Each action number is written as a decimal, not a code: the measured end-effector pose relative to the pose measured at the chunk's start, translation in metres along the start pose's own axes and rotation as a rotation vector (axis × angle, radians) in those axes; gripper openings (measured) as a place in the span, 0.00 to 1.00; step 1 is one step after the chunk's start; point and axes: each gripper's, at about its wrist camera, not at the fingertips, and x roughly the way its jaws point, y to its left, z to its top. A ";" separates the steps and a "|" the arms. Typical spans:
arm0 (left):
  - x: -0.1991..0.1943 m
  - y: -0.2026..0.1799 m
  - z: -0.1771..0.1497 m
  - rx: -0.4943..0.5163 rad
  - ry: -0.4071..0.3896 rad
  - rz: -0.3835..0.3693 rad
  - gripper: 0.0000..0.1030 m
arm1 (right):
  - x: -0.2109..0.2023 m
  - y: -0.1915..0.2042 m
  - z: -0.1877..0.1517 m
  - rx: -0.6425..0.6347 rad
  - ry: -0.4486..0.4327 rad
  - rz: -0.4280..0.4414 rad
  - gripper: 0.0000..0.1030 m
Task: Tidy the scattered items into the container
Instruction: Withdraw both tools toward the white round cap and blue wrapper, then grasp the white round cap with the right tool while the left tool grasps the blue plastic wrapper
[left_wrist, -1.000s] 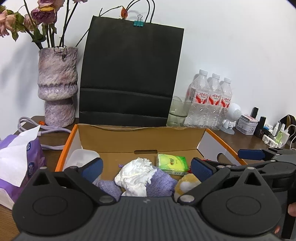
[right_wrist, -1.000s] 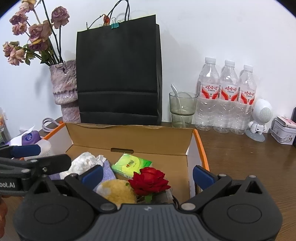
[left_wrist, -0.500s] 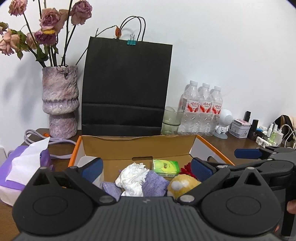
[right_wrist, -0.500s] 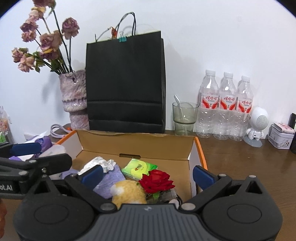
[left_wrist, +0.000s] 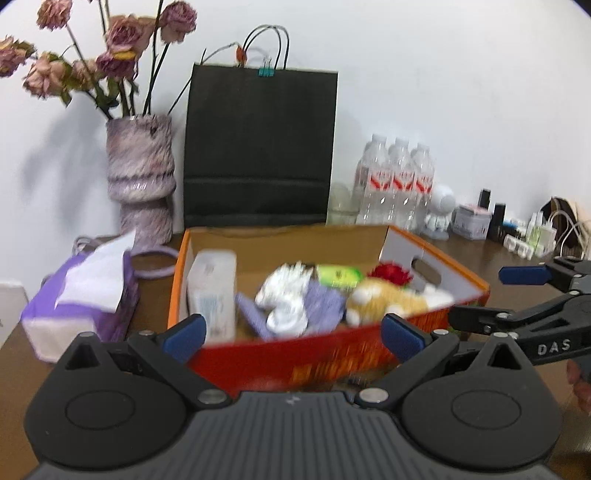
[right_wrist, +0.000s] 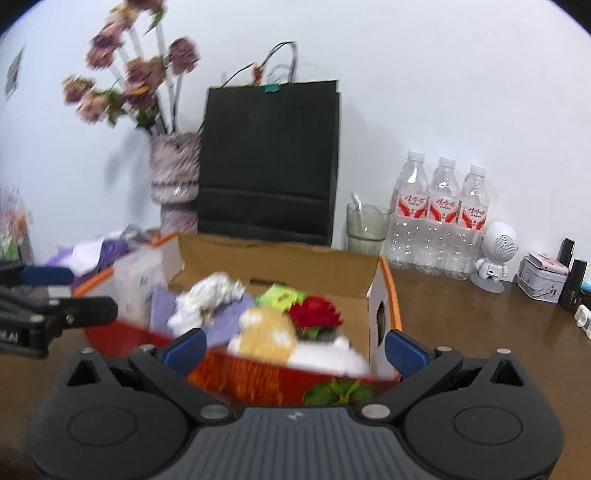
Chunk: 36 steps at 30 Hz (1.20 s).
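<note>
An orange cardboard box (left_wrist: 325, 354) (right_wrist: 388, 291) stands open on the brown table. Inside lie a white tissue pack (left_wrist: 212, 291), a crumpled white paper (left_wrist: 286, 295) (right_wrist: 208, 295), purple cloth (left_wrist: 321, 306), a green packet (left_wrist: 338, 275) (right_wrist: 280, 295), a yellow plush toy (left_wrist: 384, 297) (right_wrist: 266, 332) and a red rose (left_wrist: 391, 273) (right_wrist: 314, 312). My left gripper (left_wrist: 291, 334) is open in front of the box's near wall, holding nothing. My right gripper (right_wrist: 293, 350) is open too, at the box's near right corner, and shows in the left wrist view (left_wrist: 517, 291).
Behind the box stand a black paper bag (left_wrist: 258, 147), a purple vase with dried roses (left_wrist: 142, 177), a glass (right_wrist: 365, 229), water bottles (right_wrist: 439, 218), a small white robot figure (right_wrist: 495, 254) and small tins. A purple tissue box (left_wrist: 81, 295) lies left of the box.
Both grippers have pulled back and up from the box, so its red front wall now shows. Both stay open; the box's contents have not moved.
</note>
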 end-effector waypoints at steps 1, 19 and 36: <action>0.001 0.001 -0.005 -0.003 0.013 -0.003 1.00 | -0.002 0.004 -0.006 -0.015 0.002 0.002 0.98; 0.033 -0.008 -0.037 0.008 0.205 -0.134 0.64 | 0.032 0.040 -0.041 -0.048 0.138 0.155 0.39; 0.033 0.000 -0.035 -0.032 0.228 -0.153 0.26 | 0.022 0.024 -0.041 0.010 0.111 0.174 0.23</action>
